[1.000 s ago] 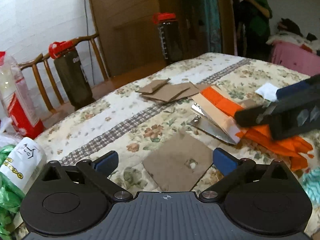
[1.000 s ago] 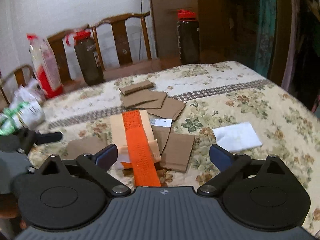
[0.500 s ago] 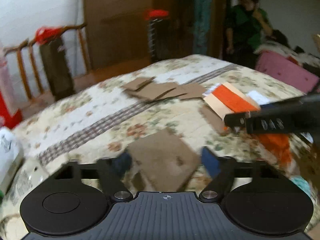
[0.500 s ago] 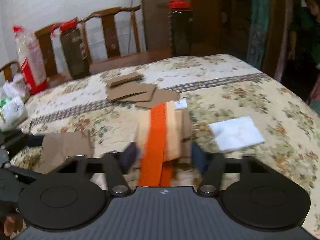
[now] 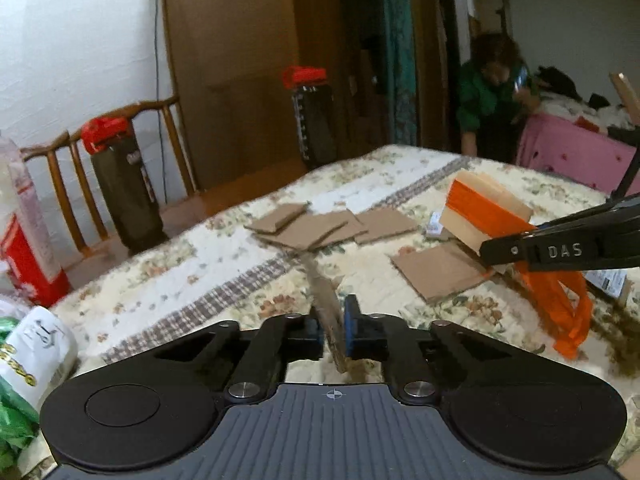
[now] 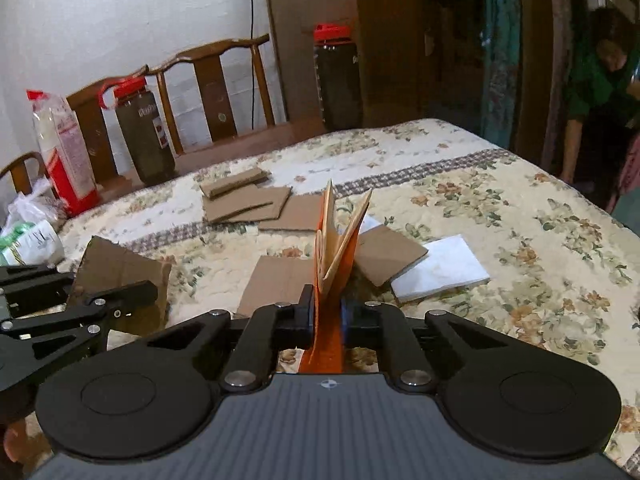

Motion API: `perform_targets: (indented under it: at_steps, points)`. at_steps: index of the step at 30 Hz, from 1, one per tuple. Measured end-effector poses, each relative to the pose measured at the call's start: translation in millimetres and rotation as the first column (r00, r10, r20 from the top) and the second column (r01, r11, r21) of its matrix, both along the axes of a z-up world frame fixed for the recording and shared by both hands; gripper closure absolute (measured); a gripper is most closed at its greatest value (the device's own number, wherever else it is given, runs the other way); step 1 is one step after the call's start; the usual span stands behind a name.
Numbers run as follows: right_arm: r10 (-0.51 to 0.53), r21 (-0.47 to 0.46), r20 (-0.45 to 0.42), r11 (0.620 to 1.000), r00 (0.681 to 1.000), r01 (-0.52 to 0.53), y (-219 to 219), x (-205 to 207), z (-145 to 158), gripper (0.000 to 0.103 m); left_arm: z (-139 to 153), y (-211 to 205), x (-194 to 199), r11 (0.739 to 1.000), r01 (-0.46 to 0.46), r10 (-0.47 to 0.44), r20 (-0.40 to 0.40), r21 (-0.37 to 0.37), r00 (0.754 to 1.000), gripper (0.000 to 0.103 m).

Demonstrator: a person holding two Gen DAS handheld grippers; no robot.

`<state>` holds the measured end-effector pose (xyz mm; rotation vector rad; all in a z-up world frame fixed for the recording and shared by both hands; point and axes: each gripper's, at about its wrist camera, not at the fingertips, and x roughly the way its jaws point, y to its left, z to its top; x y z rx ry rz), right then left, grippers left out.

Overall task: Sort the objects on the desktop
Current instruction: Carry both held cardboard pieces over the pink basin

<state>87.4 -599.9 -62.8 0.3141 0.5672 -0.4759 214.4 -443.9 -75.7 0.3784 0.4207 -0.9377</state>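
At the lower middle of each view, my left tongs point(image 5: 334, 330) have just closed on a cardboard piece point(image 5: 326, 312) standing on edge, and my right tongs point(image 6: 326, 312) on the orange-banded bundle point(image 6: 334, 248), above the floral tabletop point(image 6: 500, 216).

The left gripper point(image 5: 334, 330) has just been closing and now pinches a brown cardboard piece point(image 5: 326, 308) edge-on between its blue pads, the sheet tilted up off the floral quilt point(image 5: 224, 276). To the right, the right gripper point(image 5: 490, 254) clamps a beige bundle with an orange strap point(image 5: 486, 210), raised at a slant, the strap's loose end drooping to the quilt. Flat cardboard pieces point(image 5: 316, 226) lie overlapped farther back, another cardboard sheet point(image 5: 438, 274) beneath the bundle. Two dark red-capped bottles point(image 5: 124, 188) stand behind, one by a wooden chair point(image 5: 64, 160)
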Motion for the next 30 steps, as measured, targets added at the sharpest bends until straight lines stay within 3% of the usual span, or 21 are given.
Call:
perform_targets:
  at_steps: [11,20,25,30]
  points:
    - [0.035,-0.017,0.061,0.999,0.998,-0.034,23.5,-11.8,30.8,0.09,31.6,27.9,-10.0,0.998,-0.03,0.032,0.038,-0.053,0.999,0.101]
    - [0.047,-0.029,0.049,0.999,0.998,-0.045,35.2,-17.2,28.2,0.09,-5.9,9.9,4.9,0.999,-0.053,0.053,-0.055,-0.011,0.997,0.102]
    - [0.053,-0.035,0.042,0.998,0.998,-0.051,31.8,-13.6,25.2,0.09,-9.5,1.9,1.0,0.999,-0.049,0.049,0.014,-0.003,0.999,0.103]
    - [0.055,-0.037,0.044,0.998,0.998,-0.053,31.0,-8.4,21.6,0.09,-3.0,0.6,4.1,0.998,-0.055,0.056,0.028,-0.035,0.998,0.103]
